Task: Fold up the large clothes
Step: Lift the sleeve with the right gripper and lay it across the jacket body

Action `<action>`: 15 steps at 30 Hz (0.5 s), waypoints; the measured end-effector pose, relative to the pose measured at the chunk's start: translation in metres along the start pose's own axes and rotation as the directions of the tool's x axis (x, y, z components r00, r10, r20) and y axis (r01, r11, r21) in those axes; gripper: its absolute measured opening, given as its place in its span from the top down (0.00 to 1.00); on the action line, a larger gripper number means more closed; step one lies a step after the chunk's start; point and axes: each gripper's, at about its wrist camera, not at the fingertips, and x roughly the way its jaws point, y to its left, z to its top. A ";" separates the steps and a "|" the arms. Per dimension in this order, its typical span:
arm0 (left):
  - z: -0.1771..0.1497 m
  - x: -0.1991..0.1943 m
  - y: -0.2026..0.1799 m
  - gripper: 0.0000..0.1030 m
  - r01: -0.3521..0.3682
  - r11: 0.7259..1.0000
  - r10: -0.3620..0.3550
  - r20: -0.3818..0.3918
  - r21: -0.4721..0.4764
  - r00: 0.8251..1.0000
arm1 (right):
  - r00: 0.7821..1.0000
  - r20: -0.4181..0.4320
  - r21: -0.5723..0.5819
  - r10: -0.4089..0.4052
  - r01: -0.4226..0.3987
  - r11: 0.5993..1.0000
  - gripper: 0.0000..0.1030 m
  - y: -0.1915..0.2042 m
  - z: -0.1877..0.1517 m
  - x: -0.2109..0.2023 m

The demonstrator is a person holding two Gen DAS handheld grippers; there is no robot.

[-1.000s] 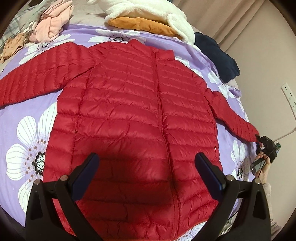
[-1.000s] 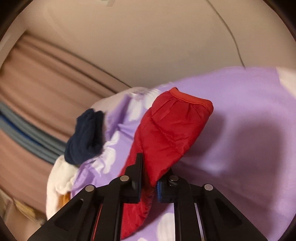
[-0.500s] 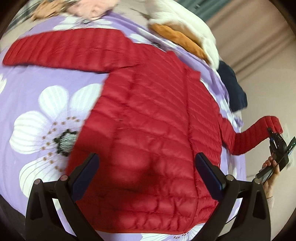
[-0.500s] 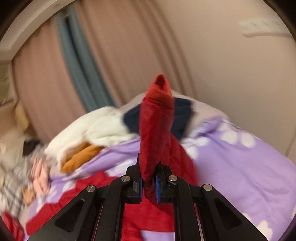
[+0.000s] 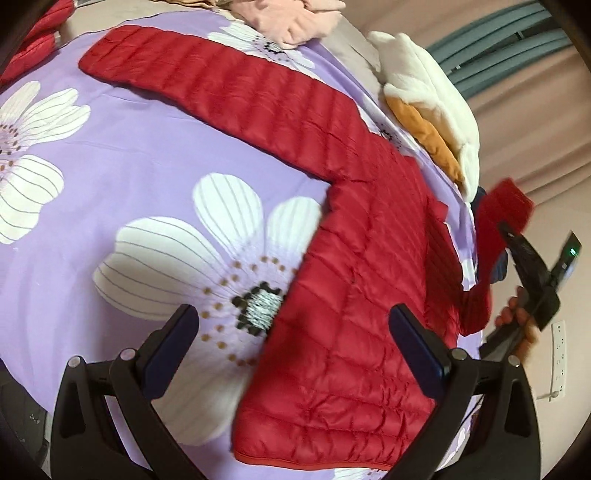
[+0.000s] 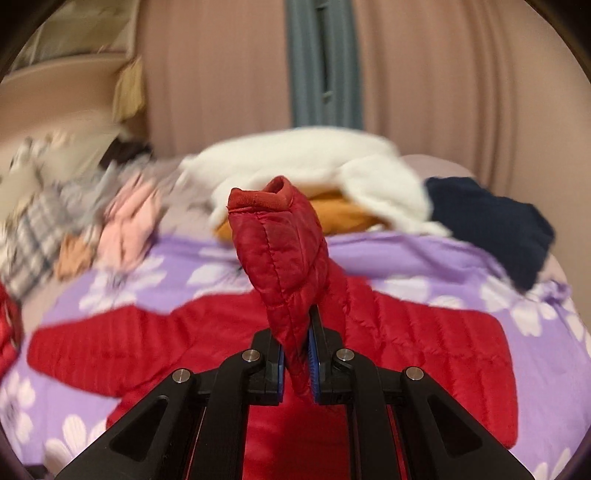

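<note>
- The bedspread (image 5: 122, 155), lilac with big white flowers, carries the whole job; a heap of other laundry sits along its far edge: a white fleece (image 6: 317, 158), a mustard garment (image 5: 428, 136), a navy knit (image 6: 491, 221) and pink clothes (image 5: 295, 18).
- The red puffer jacket (image 5: 354, 295) lies flat on the bedspread, front up, with its left sleeve (image 5: 221, 81) stretched straight out across the cover and its hem nearest the left wrist camera.
- The right sleeve (image 6: 288, 266) is lifted off the bed and stands up, cuff topmost, above the jacket's body.
- The right gripper (image 6: 297, 363) is clamped on that sleeve a little below the cuff, its blue pads pinching the quilting; in the left wrist view a hand (image 5: 517, 317) holds it at the jacket's far side.
- The left gripper (image 5: 291, 354) has its jaws wide apart and holds nothing; it hovers, angled down, above the jacket's hem and the bare cover beside it.
- Risk, as I judge it: the shell looks slick and puffy, so the thin pinch could slip and let the sleeve drop short of the chest.
- Nothing pins the body down, so pulling the sleeve across could drag or rumple the whole jacket, or leave the fold crooked.
</note>
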 end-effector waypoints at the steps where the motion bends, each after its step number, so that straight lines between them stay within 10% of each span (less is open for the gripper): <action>1: 0.001 -0.001 0.002 0.00 -0.001 1.000 0.001 0.003 0.002 1.000 | 1.000 -0.022 -0.022 0.013 -0.013 1.000 0.88 0.011 -0.005 0.008; 11: 0.018 0.003 0.014 0.00 0.045 0.998 -0.044 0.016 -0.036 0.999 | 0.961 -0.276 -0.251 -0.025 -0.047 0.967 0.85 0.062 -0.058 0.066; 15: 0.034 -0.001 0.014 0.00 0.089 0.992 -0.082 0.083 -0.085 0.993 | 0.952 -0.300 -0.263 0.068 -0.151 0.953 0.53 0.066 -0.060 0.056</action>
